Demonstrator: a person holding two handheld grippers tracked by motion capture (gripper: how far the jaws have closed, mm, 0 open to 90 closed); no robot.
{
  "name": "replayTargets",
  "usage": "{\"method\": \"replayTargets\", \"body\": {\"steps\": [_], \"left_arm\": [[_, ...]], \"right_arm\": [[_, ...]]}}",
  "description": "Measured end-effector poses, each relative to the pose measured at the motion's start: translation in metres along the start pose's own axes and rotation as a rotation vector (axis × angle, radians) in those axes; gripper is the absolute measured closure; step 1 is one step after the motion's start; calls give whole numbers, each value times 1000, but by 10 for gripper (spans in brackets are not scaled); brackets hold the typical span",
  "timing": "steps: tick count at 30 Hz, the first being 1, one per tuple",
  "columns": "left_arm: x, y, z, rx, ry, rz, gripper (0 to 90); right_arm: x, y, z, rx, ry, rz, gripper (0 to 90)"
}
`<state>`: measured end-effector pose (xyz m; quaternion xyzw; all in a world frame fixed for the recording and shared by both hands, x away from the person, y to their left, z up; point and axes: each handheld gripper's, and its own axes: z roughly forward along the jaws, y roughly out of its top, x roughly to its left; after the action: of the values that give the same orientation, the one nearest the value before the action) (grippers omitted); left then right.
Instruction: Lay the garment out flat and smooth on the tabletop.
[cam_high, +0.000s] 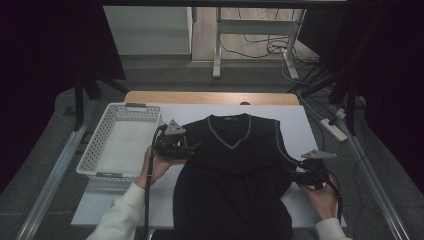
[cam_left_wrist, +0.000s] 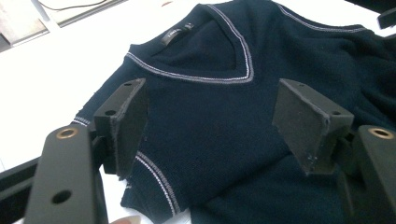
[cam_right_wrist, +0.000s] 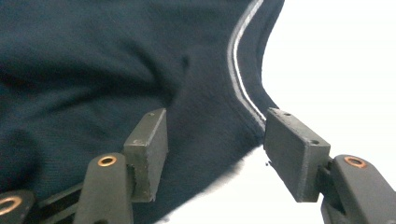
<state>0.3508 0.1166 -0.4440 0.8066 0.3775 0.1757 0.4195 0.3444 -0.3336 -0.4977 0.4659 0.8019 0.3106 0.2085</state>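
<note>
1. Knitwear is laid flat on the white worktop (cam_high: 310, 125): a dark sleeveless V-neck vest (cam_high: 235, 175), its neckline turned toward the far edge and its hem hanging toward the person's side.
2. Pale striped trim is seen along the V-neck and both armholes, and a small label is sewn inside the back of the collar.
3. The left gripper (cam_high: 192, 148) is held in the person's left hand (cam_high: 157, 167) at the vest's left armhole, just beside the shoulder.
4. In the left gripper view, the left gripper (cam_left_wrist: 210, 121) is shown with its jaws spread wide above the chest of the vest (cam_left_wrist: 224, 121), nothing being clamped between them.
5. The right gripper (cam_high: 295, 175) is held in the right hand (cam_high: 322, 197) at the opposite side of the vest, below the right armhole.
6. In the right gripper view, the right gripper (cam_right_wrist: 215, 144) is likewise shown released, its jaws standing apart on either side of a raised fold of the vest (cam_right_wrist: 93, 70) by the trimmed armhole edge; the fabric is not pinched.
7. A white perforated basket (cam_high: 97, 142) is set on the worktop to the left of the vest, near the left gripper.
</note>
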Motion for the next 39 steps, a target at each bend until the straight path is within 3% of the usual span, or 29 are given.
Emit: {"method": "replayTargets", "body": {"steps": [4,7,13,17,21,28,33,35,37,39], "left_arm": [[-2,-1,1,8,9,10,269],[-3,-1,2,11,10,15,266],[-3,0,-1,6,15,14,263],[-1,-1,-3,0,18,9,263],[1,0,-4,0,21,4,258],[1,1,-4,-2,24,0,252],[0,1,-4,-3,25,-1,251],[0,1,-4,-2,25,0,251],[0,1,-4,-2,26,0,250],[1,1,-5,-4,28,1,250]], "right_arm": [[1,-3,10,47,-14,-20,459],[1,-5,11,61,-26,-40,564],[0,-5,11,64,11,-46,821],[1,-3,11,69,3,-67,858],[-4,1,10,68,-29,-86,864],[-34,27,-3,-48,-115,-32,867],[-51,34,0,-89,-113,33,849],[-53,32,3,-86,-106,58,766],[-51,31,1,-88,-115,72,601],[-46,32,-3,-110,-87,87,534]]}}
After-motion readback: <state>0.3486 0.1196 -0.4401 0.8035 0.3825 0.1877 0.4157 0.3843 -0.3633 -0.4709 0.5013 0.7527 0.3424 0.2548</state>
